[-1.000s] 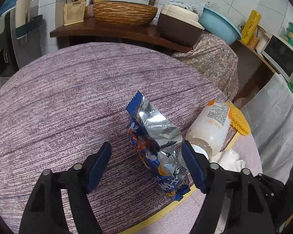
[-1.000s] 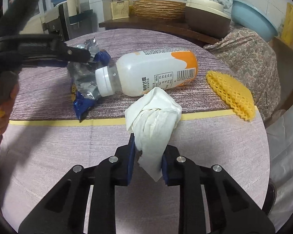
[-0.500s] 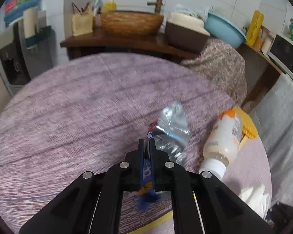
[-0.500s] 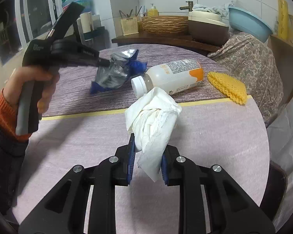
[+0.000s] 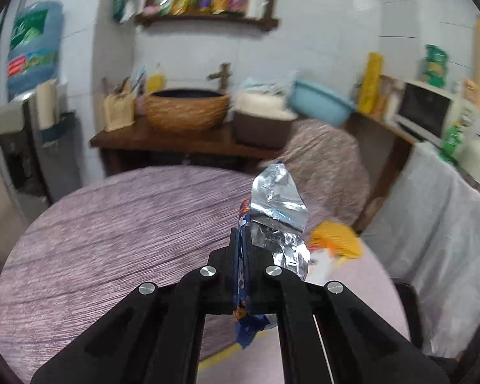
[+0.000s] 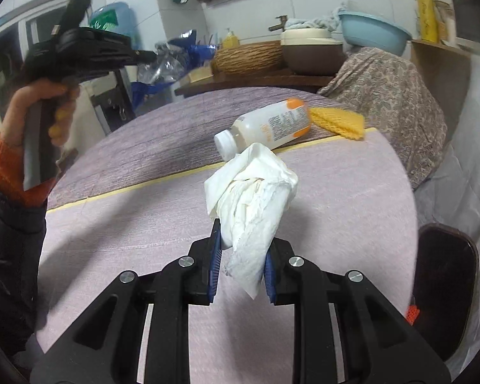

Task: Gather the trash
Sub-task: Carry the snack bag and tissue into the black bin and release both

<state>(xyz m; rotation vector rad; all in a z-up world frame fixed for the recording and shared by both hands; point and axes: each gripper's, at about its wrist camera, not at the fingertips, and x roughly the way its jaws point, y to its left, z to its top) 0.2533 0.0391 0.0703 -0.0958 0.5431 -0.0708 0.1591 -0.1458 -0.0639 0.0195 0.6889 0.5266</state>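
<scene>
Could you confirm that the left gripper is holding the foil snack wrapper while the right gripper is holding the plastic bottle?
Not quite: the left gripper does hold the foil snack wrapper, but the right wrist view shows the right gripper clamping a crumpled white tissue; the plastic bottle lies on the table.

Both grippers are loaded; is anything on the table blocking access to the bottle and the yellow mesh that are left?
Nothing visible does. The bottle lies on its side on the table with the yellow mesh behind its base, open tablecloth around them. Only the tissue in the right gripper partly overlaps the view.
</scene>
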